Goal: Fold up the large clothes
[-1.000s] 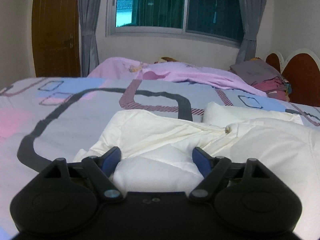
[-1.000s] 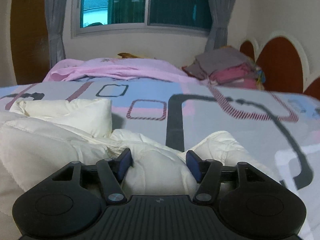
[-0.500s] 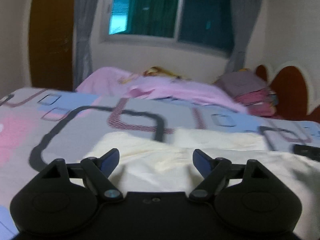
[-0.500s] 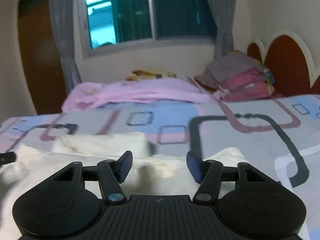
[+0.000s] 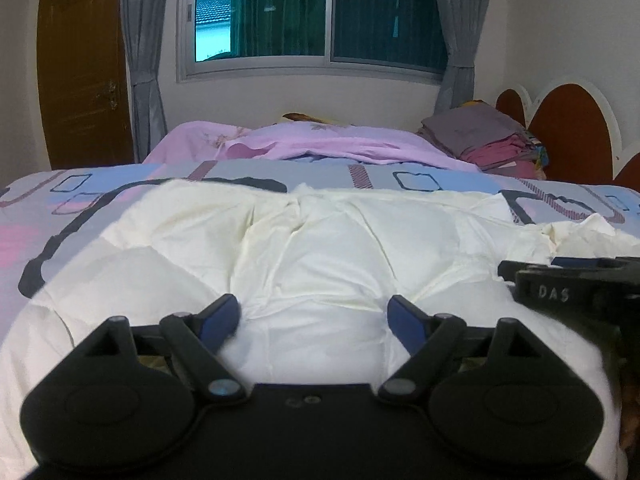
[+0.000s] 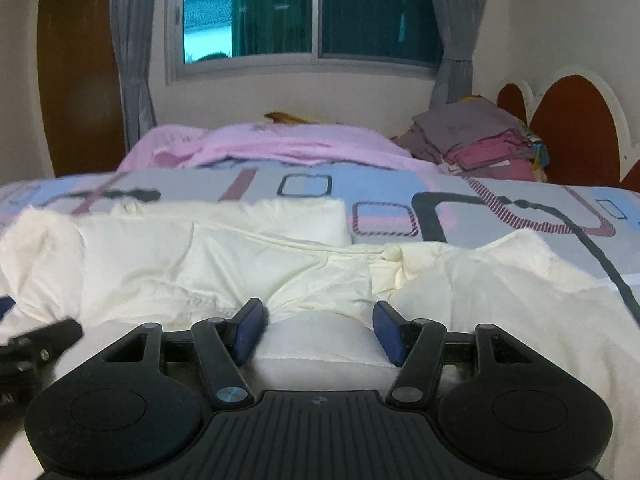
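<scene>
Lying on the bedspread [image 5: 80,200], cream jacket [image 5: 320,248] under both grippers, left gripper [image 5: 314,316] and right gripper [image 6: 318,330] fingers spread.

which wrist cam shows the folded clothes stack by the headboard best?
Right wrist view: the folded clothes stack sits larger and clear of the frame edge, its grey and pink layers distinct. Left wrist view shows the same stack, smaller.
</scene>
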A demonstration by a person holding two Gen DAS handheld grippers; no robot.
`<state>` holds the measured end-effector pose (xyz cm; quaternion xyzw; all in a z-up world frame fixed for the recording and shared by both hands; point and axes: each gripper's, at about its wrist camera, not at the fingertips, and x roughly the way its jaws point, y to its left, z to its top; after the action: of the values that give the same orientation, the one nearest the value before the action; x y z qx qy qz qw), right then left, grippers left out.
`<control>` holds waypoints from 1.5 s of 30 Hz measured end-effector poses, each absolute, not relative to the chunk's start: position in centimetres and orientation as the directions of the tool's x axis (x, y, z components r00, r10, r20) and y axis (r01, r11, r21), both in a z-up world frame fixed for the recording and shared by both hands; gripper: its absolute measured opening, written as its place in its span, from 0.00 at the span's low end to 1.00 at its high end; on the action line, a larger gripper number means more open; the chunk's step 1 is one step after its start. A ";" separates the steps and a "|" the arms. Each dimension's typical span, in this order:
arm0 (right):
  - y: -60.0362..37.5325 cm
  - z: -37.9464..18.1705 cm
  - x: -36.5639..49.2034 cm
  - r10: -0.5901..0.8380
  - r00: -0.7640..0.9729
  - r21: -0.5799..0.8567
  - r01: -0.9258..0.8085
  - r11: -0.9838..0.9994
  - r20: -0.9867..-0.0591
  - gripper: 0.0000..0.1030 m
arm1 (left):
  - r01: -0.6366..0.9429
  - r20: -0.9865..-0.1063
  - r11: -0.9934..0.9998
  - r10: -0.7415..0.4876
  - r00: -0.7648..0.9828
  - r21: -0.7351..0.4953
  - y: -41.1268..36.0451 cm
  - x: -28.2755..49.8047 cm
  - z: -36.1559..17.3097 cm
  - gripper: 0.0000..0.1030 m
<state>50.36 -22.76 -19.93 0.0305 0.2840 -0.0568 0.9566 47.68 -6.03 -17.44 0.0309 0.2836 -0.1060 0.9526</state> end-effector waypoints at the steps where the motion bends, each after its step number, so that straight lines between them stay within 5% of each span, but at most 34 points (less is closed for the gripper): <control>1: -22.7 -20.3 50.4 -0.090 0.831 0.026 0.125 0.992 -0.548 0.58 | 0.219 -0.547 0.976 -0.182 0.817 0.003 -6.1 47.7 -17.6 0.80; 13: -24.5 -17.7 49.3 -0.002 0.816 0.122 0.088 0.989 -0.577 0.60 | 0.208 -0.642 0.978 -0.159 0.750 0.000 -6.1 48.2 -15.8 0.83; 15: -24.9 -16.5 47.9 0.004 0.828 0.149 0.096 0.984 -0.560 0.81 | 0.196 -0.656 0.981 -0.154 0.739 -0.010 -5.8 48.0 -15.3 0.85; 16: -25.0 -15.9 47.1 0.003 0.836 0.151 0.095 0.984 -0.549 0.81 | 0.191 -0.664 0.982 -0.152 0.732 -0.014 -5.7 47.8 -14.9 0.86; 25: -27.0 -13.4 39.5 -0.057 0.832 0.128 0.151 0.980 -0.552 0.81 | 0.193 -0.671 0.981 -0.146 0.727 -0.004 -3.8 45.8 -12.7 0.91; 36: -29.8 -16.6 33.6 -0.212 0.709 0.008 0.294 0.956 -0.673 0.81 | 0.107 -0.729 0.994 -0.095 0.678 -0.030 3.0 42.6 -14.7 0.88; 45: -31.9 -14.7 28.2 -0.152 0.741 0.196 0.360 0.912 -0.654 0.81 | 0.048 -0.755 0.985 -0.160 0.636 -0.168 6.6 38.4 -13.4 0.91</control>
<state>28.19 -31.94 -14.69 0.1567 0.3317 -0.1393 0.9198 38.43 6.60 -13.41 -0.0660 0.4226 -0.0577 0.9021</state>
